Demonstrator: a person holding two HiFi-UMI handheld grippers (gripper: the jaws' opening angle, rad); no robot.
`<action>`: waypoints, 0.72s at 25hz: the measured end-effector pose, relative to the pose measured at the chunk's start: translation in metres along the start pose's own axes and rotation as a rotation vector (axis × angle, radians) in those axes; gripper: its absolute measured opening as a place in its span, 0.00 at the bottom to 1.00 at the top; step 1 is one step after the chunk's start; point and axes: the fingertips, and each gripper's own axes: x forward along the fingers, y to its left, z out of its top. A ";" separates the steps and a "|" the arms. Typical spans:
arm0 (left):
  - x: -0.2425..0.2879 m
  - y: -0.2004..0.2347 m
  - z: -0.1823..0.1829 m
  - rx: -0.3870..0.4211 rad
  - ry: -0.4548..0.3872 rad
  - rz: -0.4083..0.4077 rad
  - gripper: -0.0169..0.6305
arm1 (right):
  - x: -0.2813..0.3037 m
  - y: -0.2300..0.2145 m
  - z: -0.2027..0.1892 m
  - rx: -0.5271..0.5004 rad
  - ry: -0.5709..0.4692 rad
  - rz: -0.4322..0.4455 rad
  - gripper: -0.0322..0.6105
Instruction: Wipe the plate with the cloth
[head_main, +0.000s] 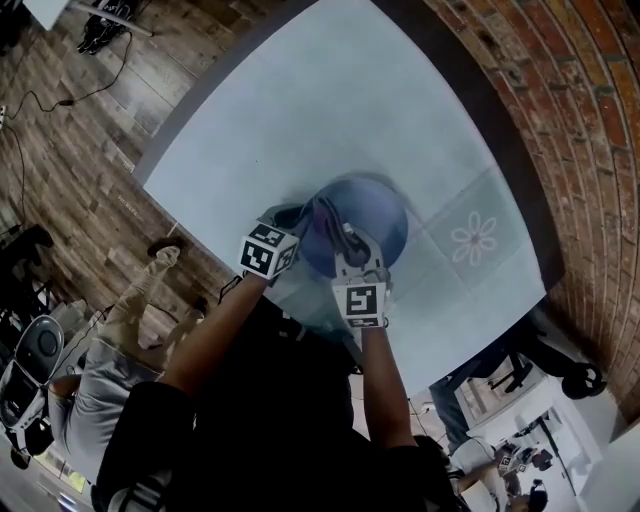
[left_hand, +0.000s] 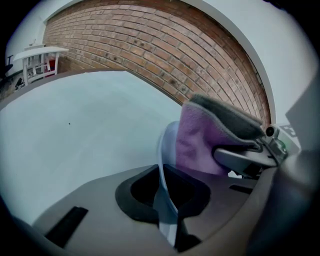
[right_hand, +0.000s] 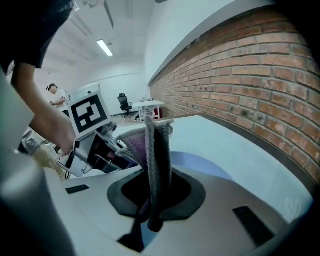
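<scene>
My left gripper (left_hand: 167, 212) is clamped on the near rim of the plate (left_hand: 164, 150); the thin edge goes right between its jaws. My right gripper (right_hand: 152, 205) is closed on the cloth (right_hand: 156, 145), which stands up from the jaws as a folded grey and purple strip.

I judge the step in hand is to bring the cloth onto the plate and begin to rub. To do it well, I should hold the left grip firm so the plate does not slide or tip. Then I lower the right gripper until the cloth, not the jaw tips, presses on the surface, and move in slow circles over the whole face.

The plate lies just beyond and below the cloth. In the head view the cloth is over its near-left part, close to the left gripper. Whether cloth and plate already touch, I cannot tell. Under the plate is the pale table (head_main: 300, 100), and farther away a brick wall (left_hand: 150, 50).
</scene>
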 end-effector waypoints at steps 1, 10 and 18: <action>0.000 0.000 0.000 0.000 0.001 -0.001 0.11 | 0.006 0.002 -0.004 -0.003 0.014 0.011 0.14; 0.001 -0.003 -0.002 0.025 0.014 -0.009 0.11 | 0.045 0.016 -0.029 -0.098 0.140 0.068 0.14; 0.002 -0.003 -0.001 0.027 0.027 -0.011 0.10 | 0.056 0.013 -0.029 -0.251 0.200 0.040 0.14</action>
